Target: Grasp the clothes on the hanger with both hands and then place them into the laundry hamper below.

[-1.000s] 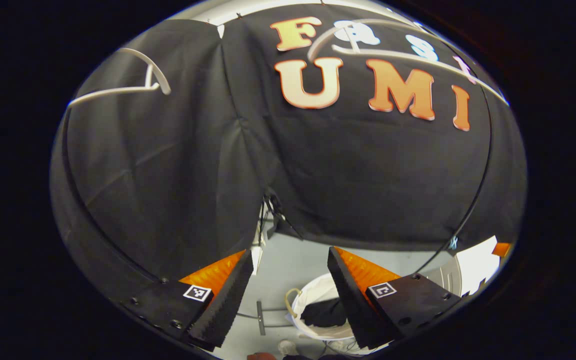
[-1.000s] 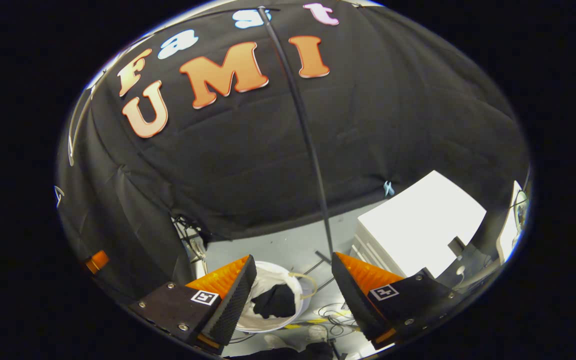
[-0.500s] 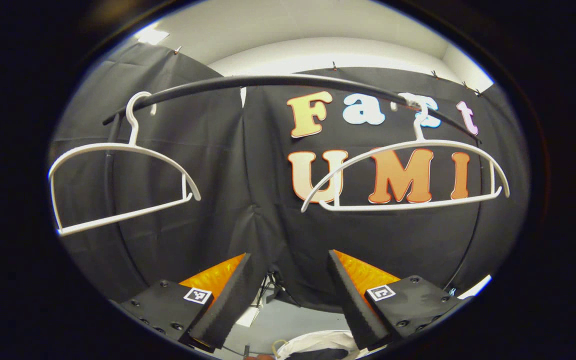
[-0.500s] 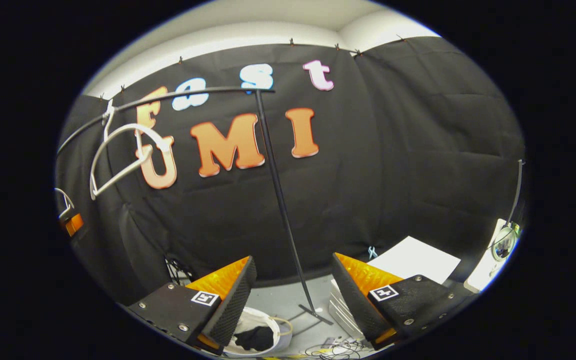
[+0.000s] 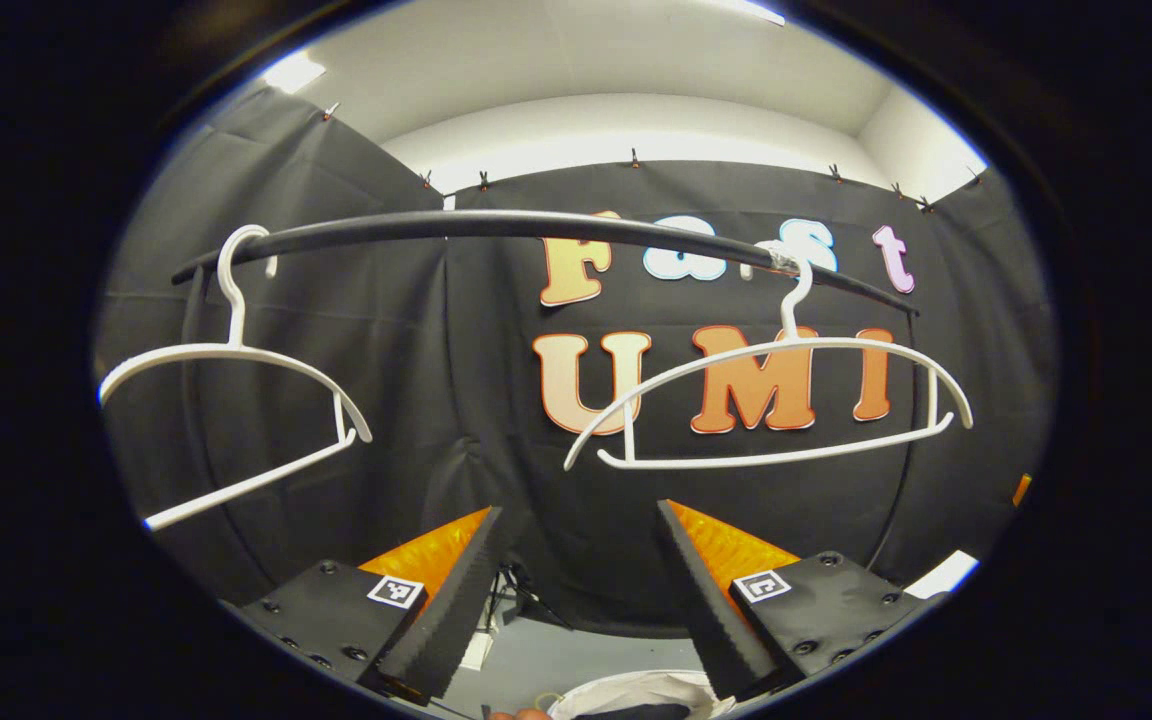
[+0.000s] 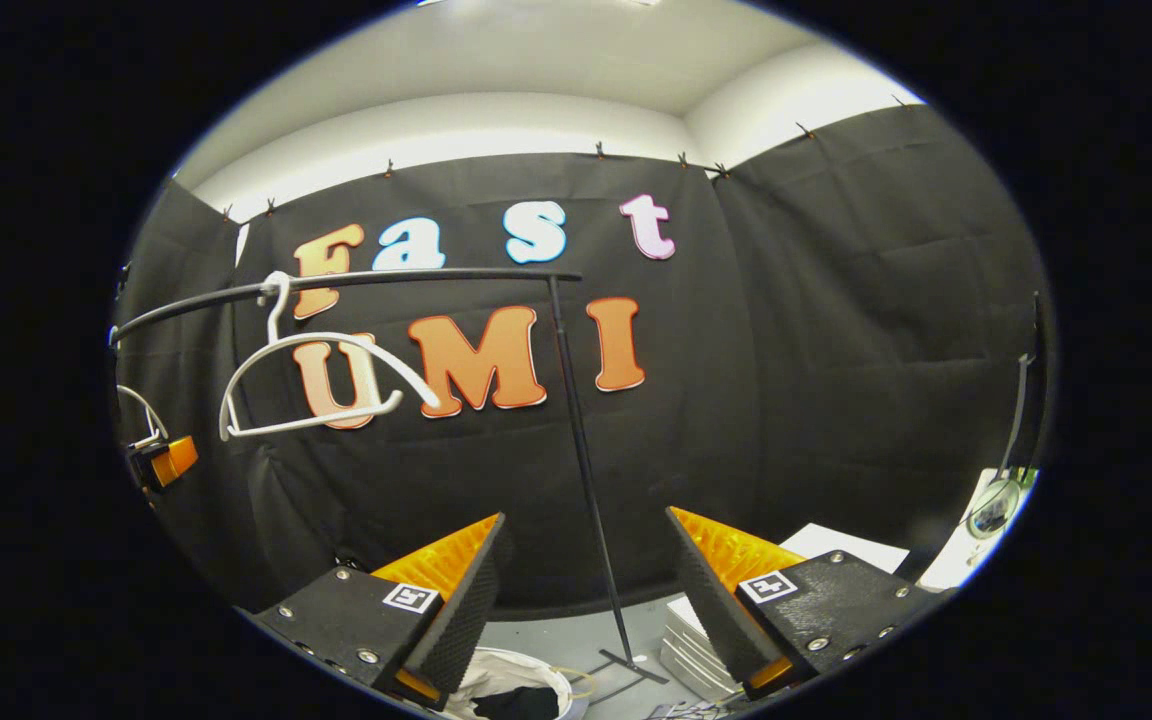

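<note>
Hamper (image 6: 506, 690) cut off; dark clothes (image 6: 516, 705) inside.

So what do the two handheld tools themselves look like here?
Left tool and right tool look alike: two wedge-shaped fingers with ridged, serrated inner faces, each mounted on a dark flat block with visible screws and a small square black-and-white marker tag on top.

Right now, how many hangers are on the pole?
2. One white hanger hangs near the left end of the black pole, tilted. The other hanger hangs toward the right end. Both are bare. More could hang out of view.
</note>
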Available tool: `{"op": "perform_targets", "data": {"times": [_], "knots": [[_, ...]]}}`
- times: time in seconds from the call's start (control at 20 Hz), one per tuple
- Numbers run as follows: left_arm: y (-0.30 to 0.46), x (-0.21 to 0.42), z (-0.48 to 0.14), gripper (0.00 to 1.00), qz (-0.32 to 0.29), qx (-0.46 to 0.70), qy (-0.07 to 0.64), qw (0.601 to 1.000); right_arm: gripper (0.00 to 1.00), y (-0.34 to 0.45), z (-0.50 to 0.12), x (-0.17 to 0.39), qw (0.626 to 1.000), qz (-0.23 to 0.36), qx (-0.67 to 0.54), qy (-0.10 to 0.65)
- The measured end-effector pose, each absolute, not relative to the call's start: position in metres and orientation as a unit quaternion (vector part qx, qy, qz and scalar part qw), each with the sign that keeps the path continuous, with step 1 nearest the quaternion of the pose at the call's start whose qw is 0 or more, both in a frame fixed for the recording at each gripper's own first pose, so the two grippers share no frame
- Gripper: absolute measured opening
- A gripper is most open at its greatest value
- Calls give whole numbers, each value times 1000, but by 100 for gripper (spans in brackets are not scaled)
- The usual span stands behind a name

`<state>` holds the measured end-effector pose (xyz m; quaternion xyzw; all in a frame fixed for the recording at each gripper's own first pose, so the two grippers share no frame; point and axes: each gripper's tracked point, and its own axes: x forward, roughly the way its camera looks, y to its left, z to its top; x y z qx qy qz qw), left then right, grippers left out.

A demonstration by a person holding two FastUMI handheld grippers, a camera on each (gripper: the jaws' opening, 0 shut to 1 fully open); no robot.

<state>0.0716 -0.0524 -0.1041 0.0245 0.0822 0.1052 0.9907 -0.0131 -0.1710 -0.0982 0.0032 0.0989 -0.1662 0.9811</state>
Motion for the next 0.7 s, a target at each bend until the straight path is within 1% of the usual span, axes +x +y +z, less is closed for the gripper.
{"op": "perform_targets", "data": {"times": [0.2,0.4,0.5,0.65,0.7], "knots": [[-23,32,-105,98,103,15,70,992,94,-119,-78,-25,986,-144,-15,82],[23,-6,-91,97,133,9,59,989,94,-76,-72,-33,991,-117,-6,69],[40,-18,-81,94,141,18,54,988,94,-63,-73,-34,991,-114,7,67],[49,-30,-79,93,137,18,60,989,93,-51,-77,-40,991,-114,12,70],[47,-33,-80,100,132,18,64,989,100,-49,-78,-42,991,-115,10,72]]}}
